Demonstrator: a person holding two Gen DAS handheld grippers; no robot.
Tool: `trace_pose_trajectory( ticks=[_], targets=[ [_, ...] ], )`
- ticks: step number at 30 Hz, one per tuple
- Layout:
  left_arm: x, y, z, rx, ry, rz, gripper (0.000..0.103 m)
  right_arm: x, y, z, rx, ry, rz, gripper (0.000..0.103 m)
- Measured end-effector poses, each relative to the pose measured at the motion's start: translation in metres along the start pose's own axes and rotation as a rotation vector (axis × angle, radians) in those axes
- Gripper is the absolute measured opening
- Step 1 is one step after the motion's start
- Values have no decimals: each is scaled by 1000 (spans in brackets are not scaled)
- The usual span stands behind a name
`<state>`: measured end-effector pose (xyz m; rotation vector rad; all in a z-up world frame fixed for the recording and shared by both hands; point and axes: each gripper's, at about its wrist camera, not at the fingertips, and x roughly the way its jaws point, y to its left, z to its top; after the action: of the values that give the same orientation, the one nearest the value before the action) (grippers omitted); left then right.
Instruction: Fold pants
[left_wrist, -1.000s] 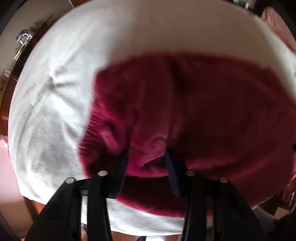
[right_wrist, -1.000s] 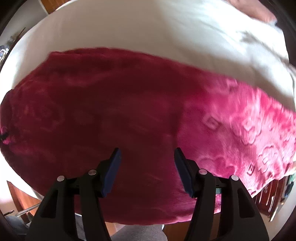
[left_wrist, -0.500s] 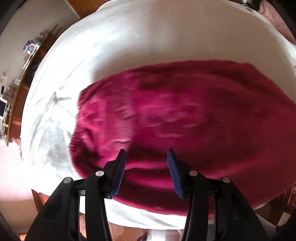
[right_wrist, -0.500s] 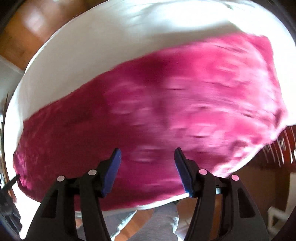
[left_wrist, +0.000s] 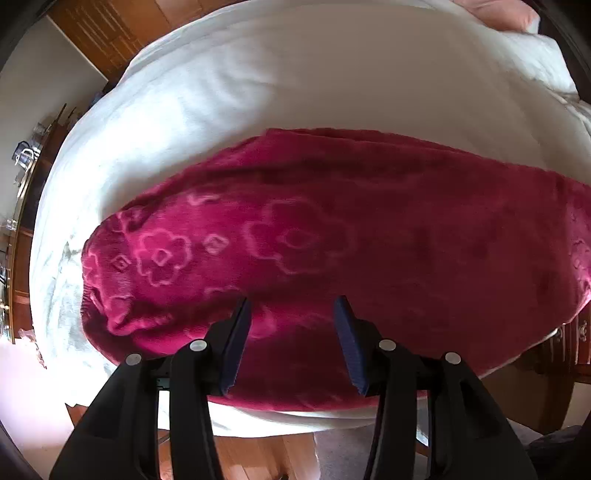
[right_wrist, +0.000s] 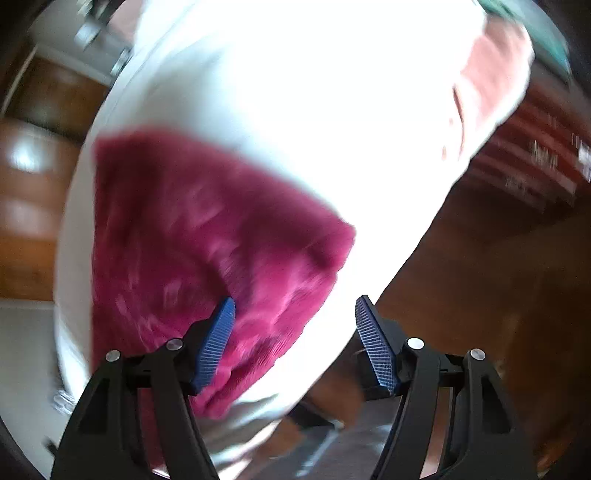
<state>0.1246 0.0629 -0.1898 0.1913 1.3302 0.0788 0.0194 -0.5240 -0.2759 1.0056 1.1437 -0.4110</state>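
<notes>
Both grippers stand spread and empty: the left gripper (left_wrist: 291, 314) hangs just above the magenta fleece pants (left_wrist: 351, 251), which lie folded ahead of its fingers on the white bed (left_wrist: 277, 85); the right gripper (right_wrist: 293, 314) sits over the bundle's corner, its view smeared. Plush layers probably slide, so a hasty pinch may catch only the top layer, undoing the fold.

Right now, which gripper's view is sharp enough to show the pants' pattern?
The left gripper: flower outlines on the pants are crisp. The right gripper view is motion-blurred.
</notes>
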Motion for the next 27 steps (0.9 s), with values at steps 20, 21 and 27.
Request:
trace_pose_trajectory(
  ticks=[20,21,27],
  targets=[
    [-24,-59,4,80,4,9,47,21,-46,12,13,59,202,19],
    [-23,-58,4,79,5,4,47,14,-42,10,-15,48,188,16],
    [-19,-49,10,66,-5,-40,47,-27,-6,6,-163,-16,182,14]
  ],
)
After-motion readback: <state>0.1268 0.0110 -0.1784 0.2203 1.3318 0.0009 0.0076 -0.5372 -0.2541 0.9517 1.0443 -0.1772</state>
